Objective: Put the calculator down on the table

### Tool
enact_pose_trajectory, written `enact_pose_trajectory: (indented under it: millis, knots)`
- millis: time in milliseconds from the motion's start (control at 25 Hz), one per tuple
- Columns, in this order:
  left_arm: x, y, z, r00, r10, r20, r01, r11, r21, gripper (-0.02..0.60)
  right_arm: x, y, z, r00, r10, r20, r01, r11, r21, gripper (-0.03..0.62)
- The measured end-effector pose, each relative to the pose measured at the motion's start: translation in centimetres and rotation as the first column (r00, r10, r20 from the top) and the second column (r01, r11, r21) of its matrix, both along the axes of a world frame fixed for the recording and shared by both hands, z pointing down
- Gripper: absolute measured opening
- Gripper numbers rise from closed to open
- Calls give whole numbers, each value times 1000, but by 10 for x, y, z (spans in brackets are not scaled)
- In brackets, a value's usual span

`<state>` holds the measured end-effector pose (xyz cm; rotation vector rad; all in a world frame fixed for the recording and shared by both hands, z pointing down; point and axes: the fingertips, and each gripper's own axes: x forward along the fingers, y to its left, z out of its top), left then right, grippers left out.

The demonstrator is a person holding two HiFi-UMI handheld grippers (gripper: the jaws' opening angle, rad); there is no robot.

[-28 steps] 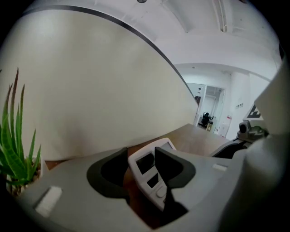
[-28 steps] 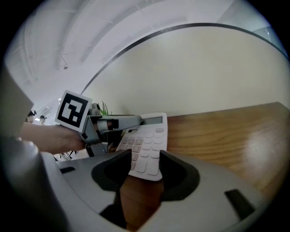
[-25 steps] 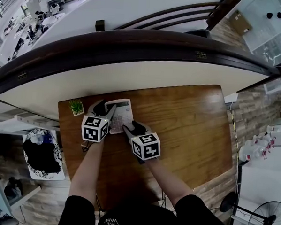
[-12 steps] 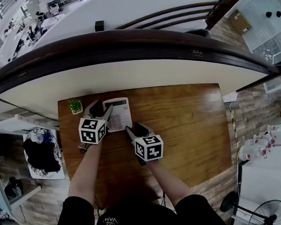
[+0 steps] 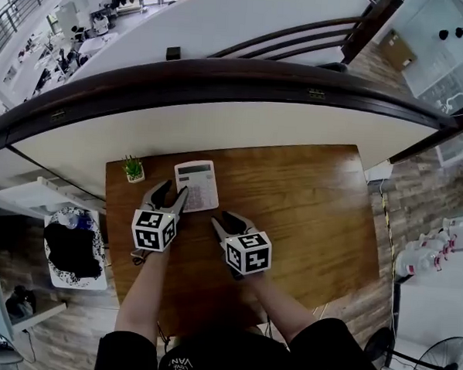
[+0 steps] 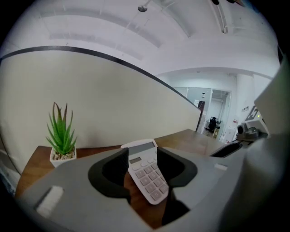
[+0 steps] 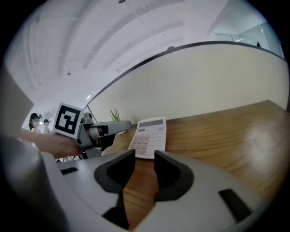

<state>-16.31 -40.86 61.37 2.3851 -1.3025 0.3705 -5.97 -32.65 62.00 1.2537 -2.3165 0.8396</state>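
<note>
Calculator point(image 5: 196, 185): lay flat on the table point(image 5: 308, 207), keys up, display end toward the far edge. It sat in the far left part of the tabletop, near the small potted plant point(image 5: 132, 168) but apart from it.

Left gripper point(image 5: 173, 191): jaws stood wide apart and held nothing. They had just spread to their widest and then eased in slightly. In my left gripper view the calculator showed through the gap, resting on the wood past the tips, with neither pad pressing on it.

Right gripper point(image 5: 228, 220): jaws stood apart, narrower than the left pair, and had just been closing. Only bare wood showed between them. The calculator lay ahead of the tips, clear of them.

Change from one second earlier: I then had both grippers against the calculator, the left at its left edge and the right at its near right corner. Both had since drawn back toward me and off it.

Half a second earlier: the left tips were already loose beside the calculator, and the right tips had parted from its corner.

Calculator since then: stayed where it was set, next to the plant.
</note>
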Motion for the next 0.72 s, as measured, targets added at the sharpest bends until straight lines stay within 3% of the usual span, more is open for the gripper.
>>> enact_pose_trajectory:
  millis: [280, 480, 720]
  knots:
    - [-2, 53, -18, 1000, -24, 0, 24, 1000, 15, 99, 7, 30, -18, 1000, -24, 1, 24, 999, 31, 60]
    - [1, 94, -28, 999, -41, -9, 41, 999, 16, 30, 20, 54, -30, 1000, -13, 14, 12, 998, 60, 44]
    - [14, 143, -42, 998, -51, -28, 51, 999, 15, 12, 35, 92, -44, 999, -38, 4, 38, 997, 71, 37]
